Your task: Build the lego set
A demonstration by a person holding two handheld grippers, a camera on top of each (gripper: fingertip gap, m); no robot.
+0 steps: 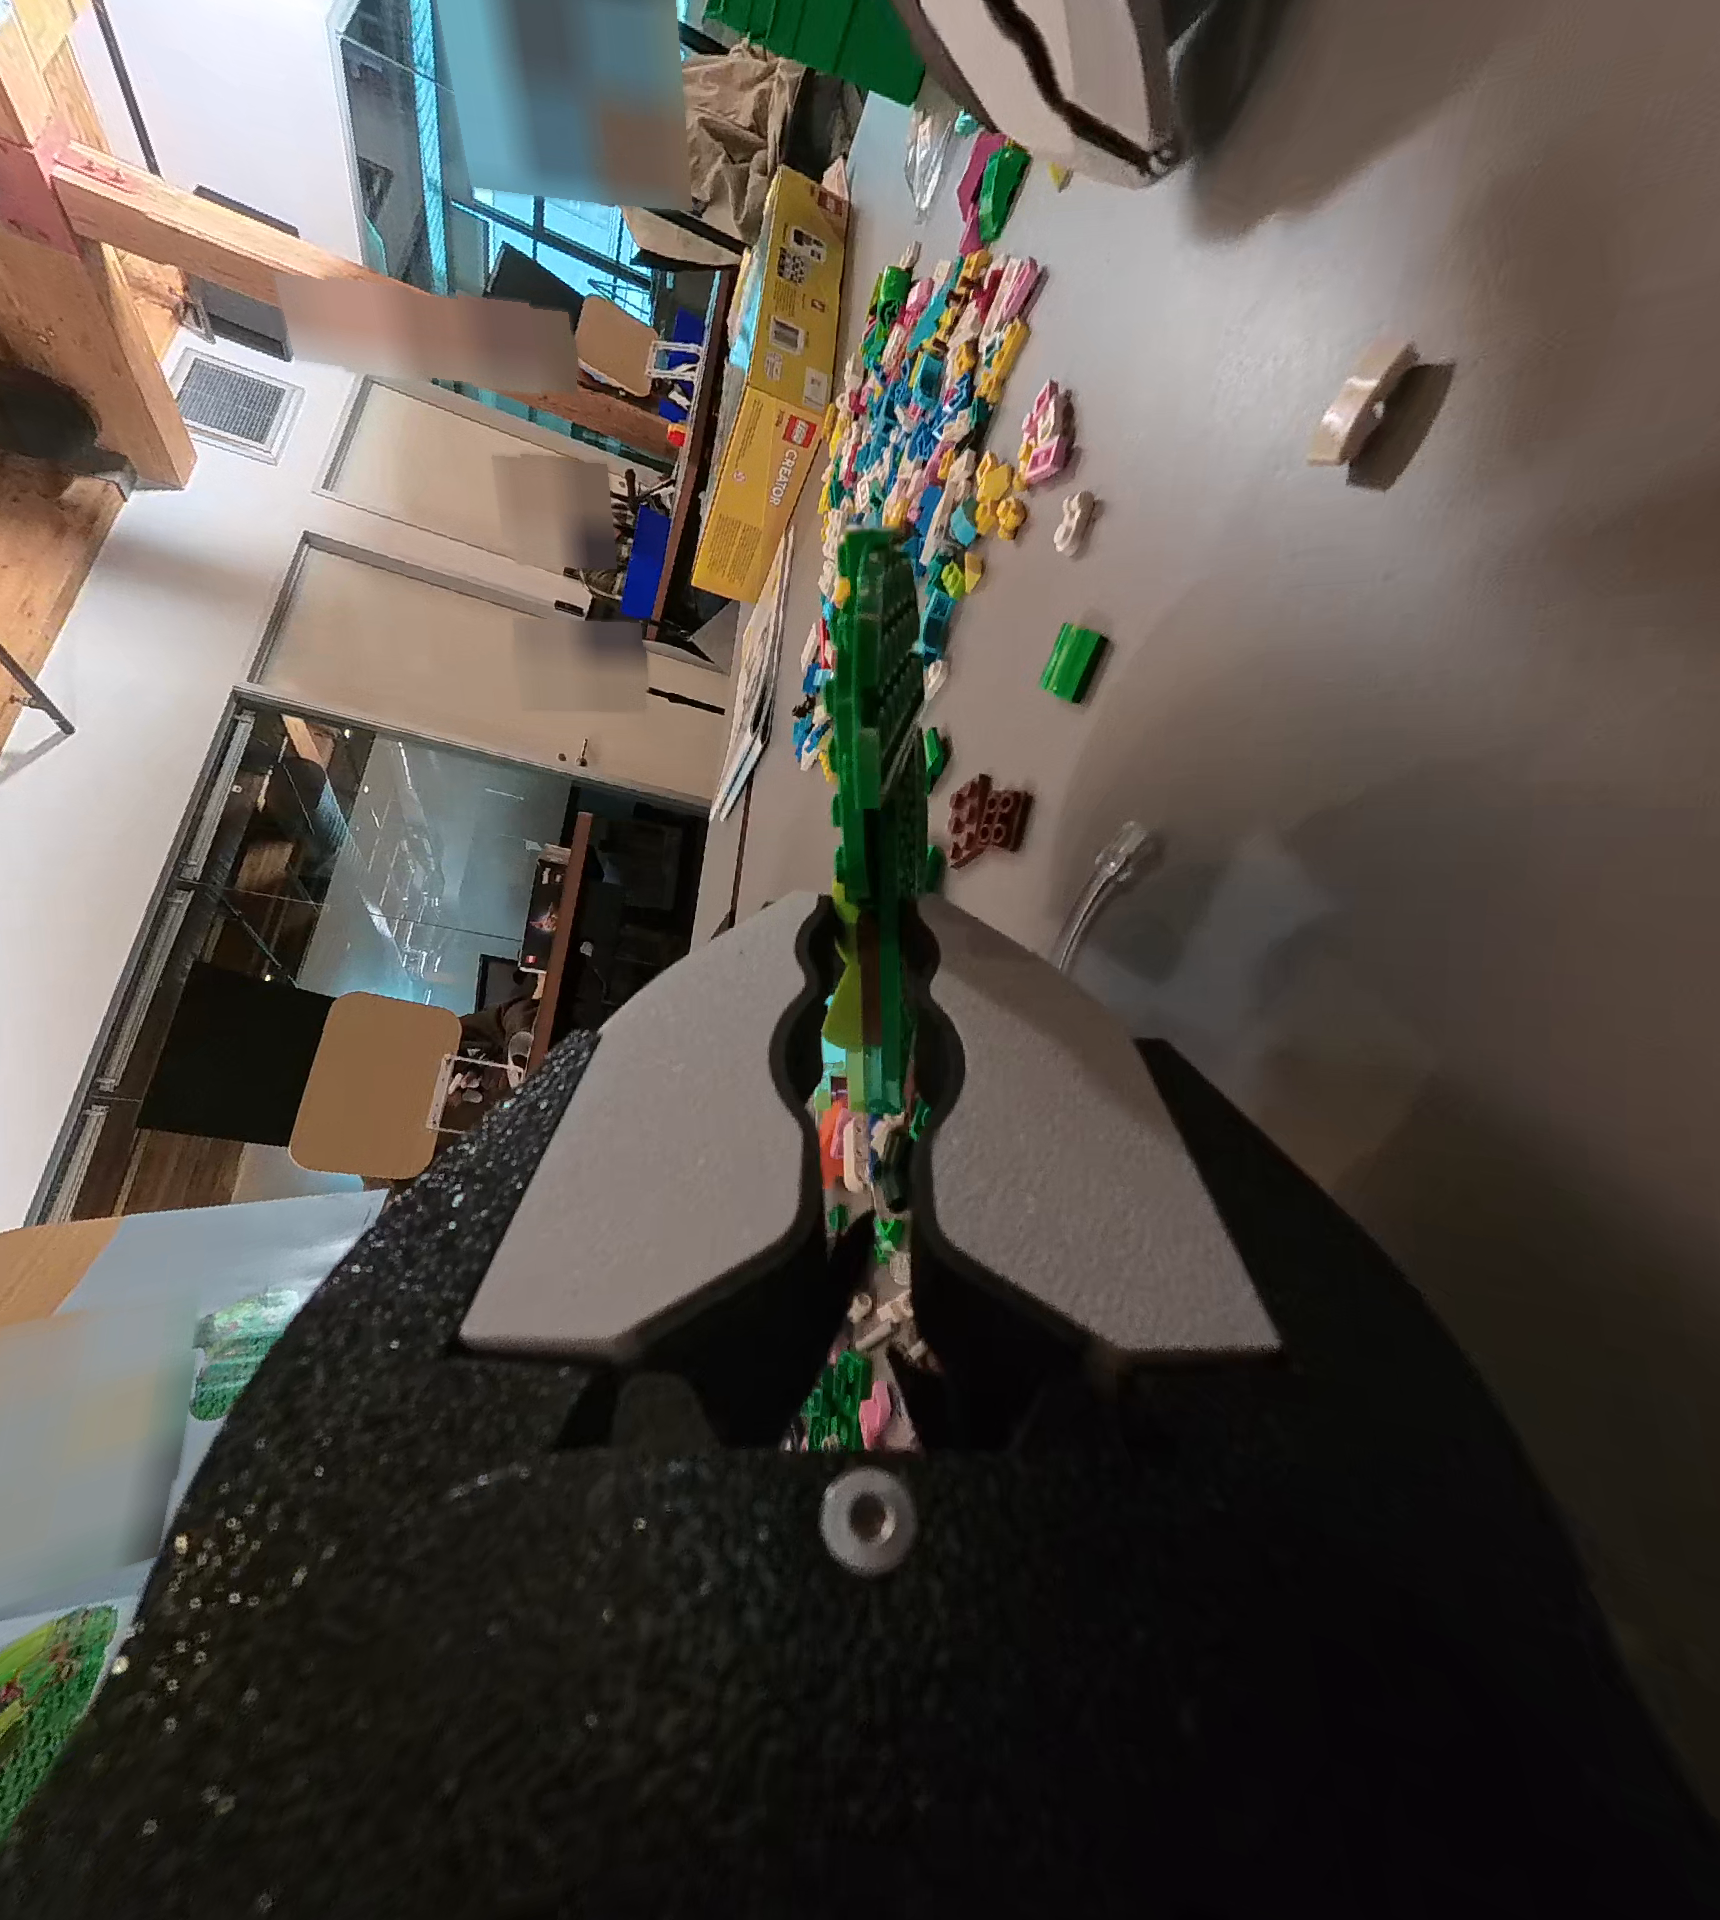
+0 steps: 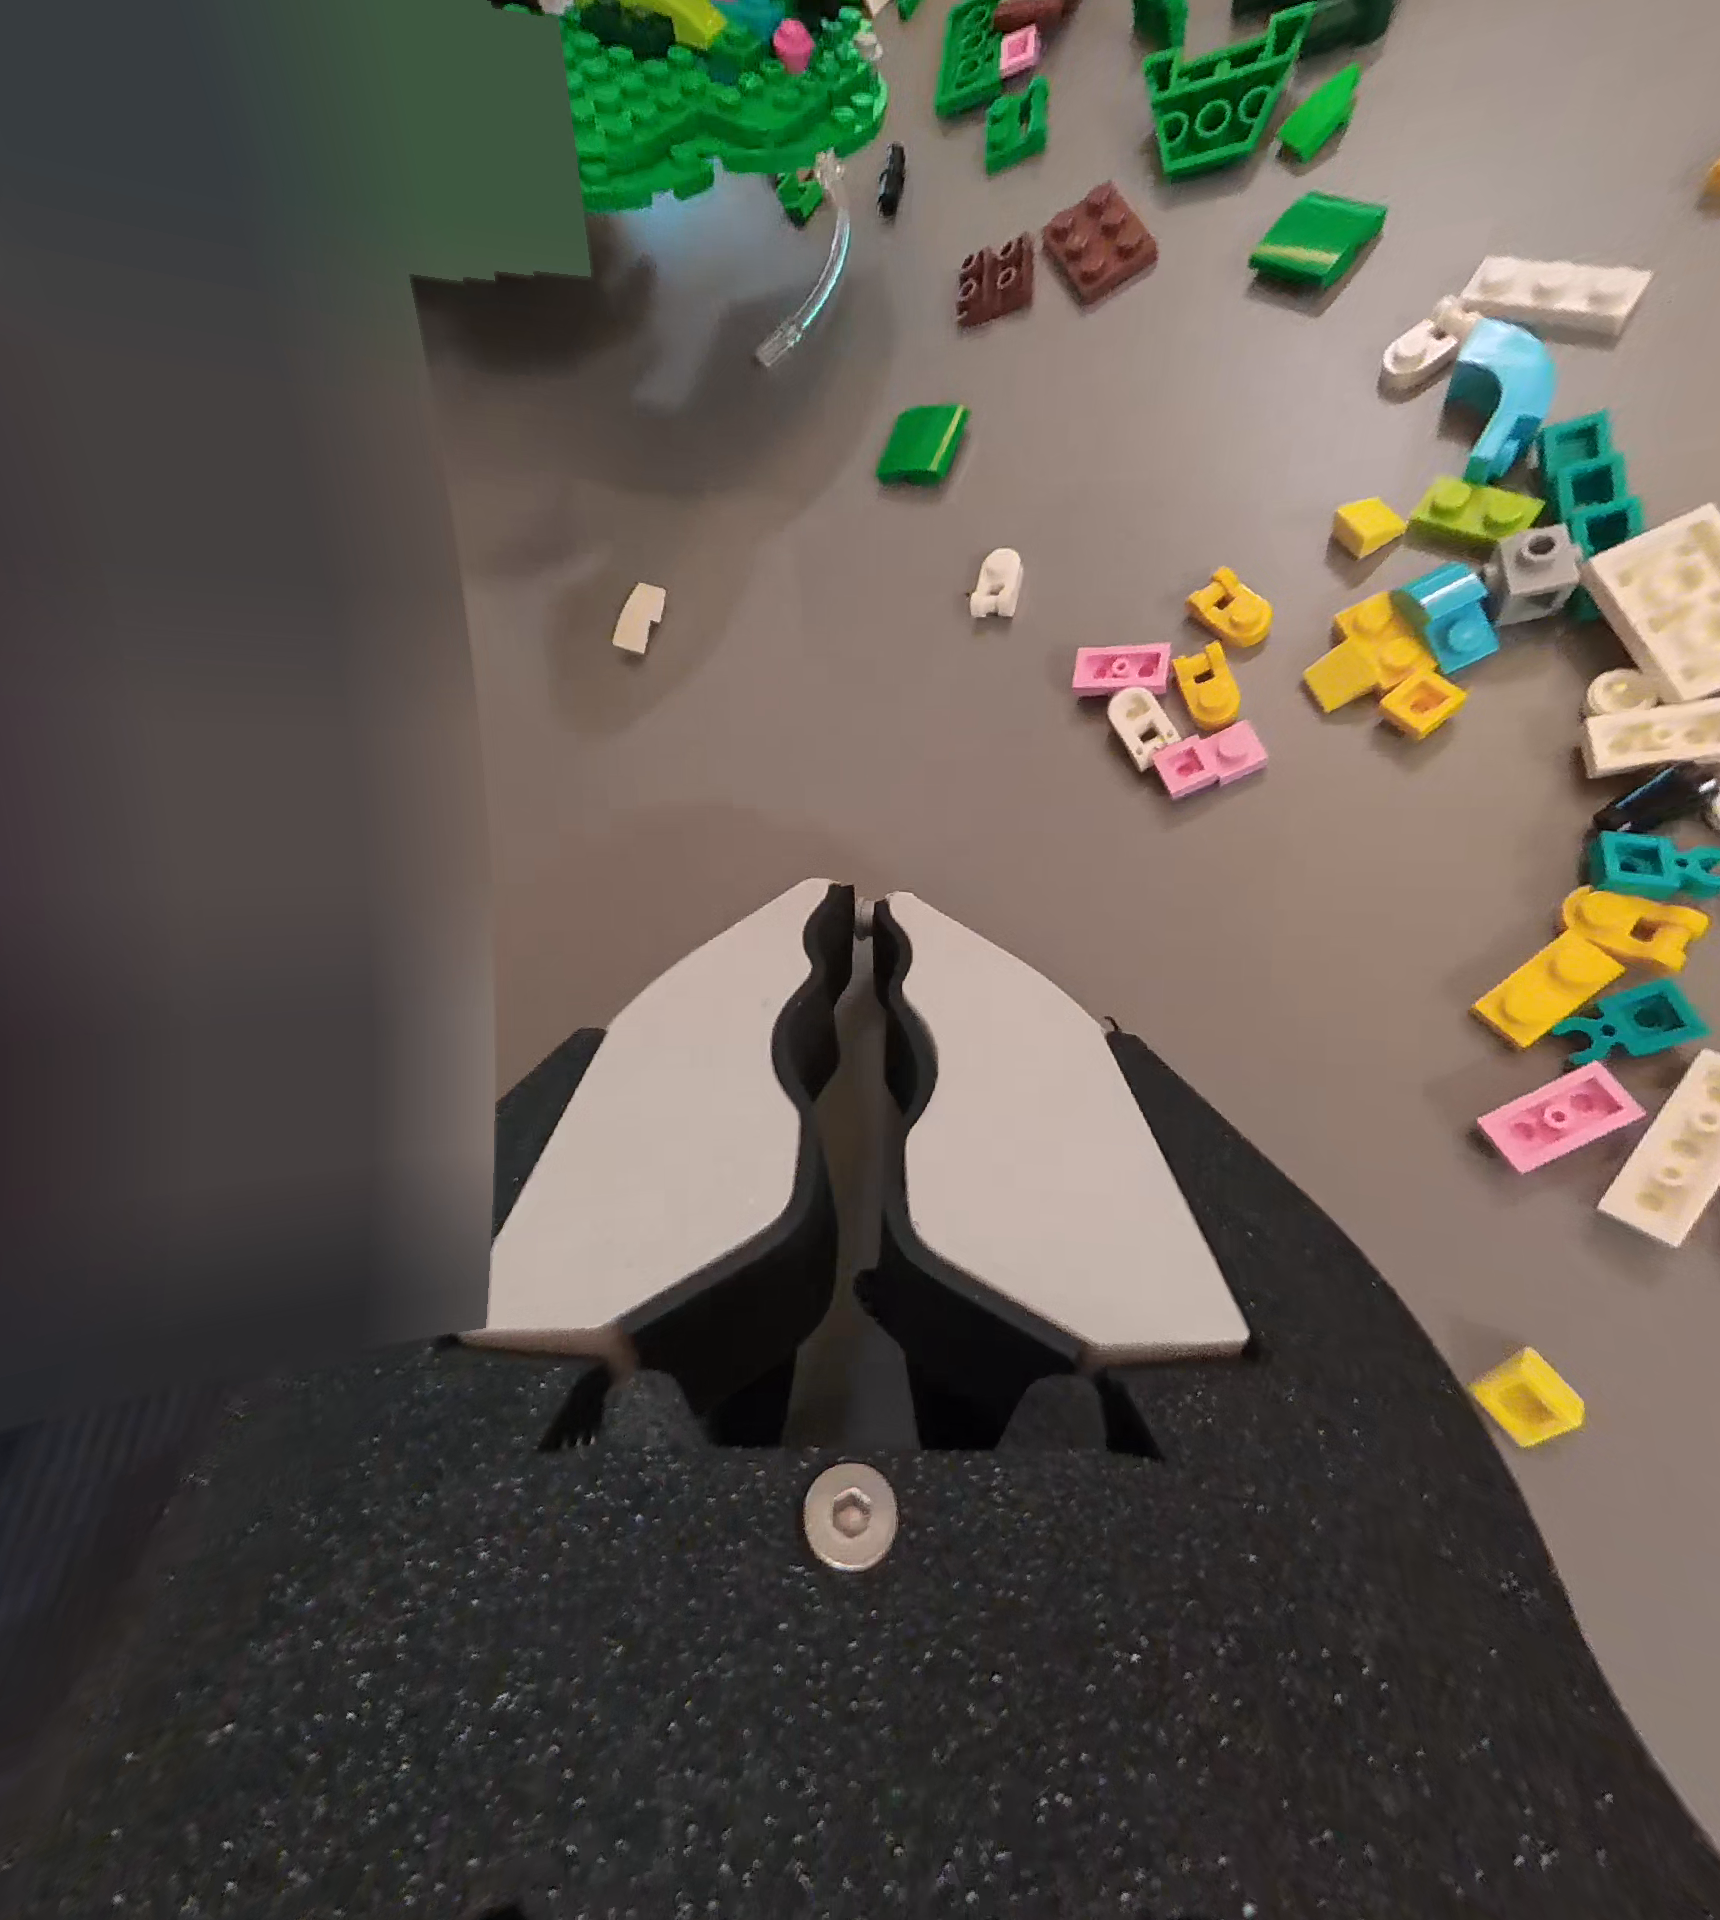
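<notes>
My left gripper is shut on the green lego build and holds it edge-on, tilted above the grey table. The same build shows at the top of the right wrist view, lifted over its shadow, with a clear curved piece hanging from it. My right gripper is shut, with a tiny pale piece pinched at its tips, low over a bare part of the table. A grey finger of that gripper shows at the top of the left wrist view.
Loose coloured pieces lie scattered at the right, with brown plates and green slopes nearer the build. In the left wrist view a yellow box and a booklet lie beyond the piece pile.
</notes>
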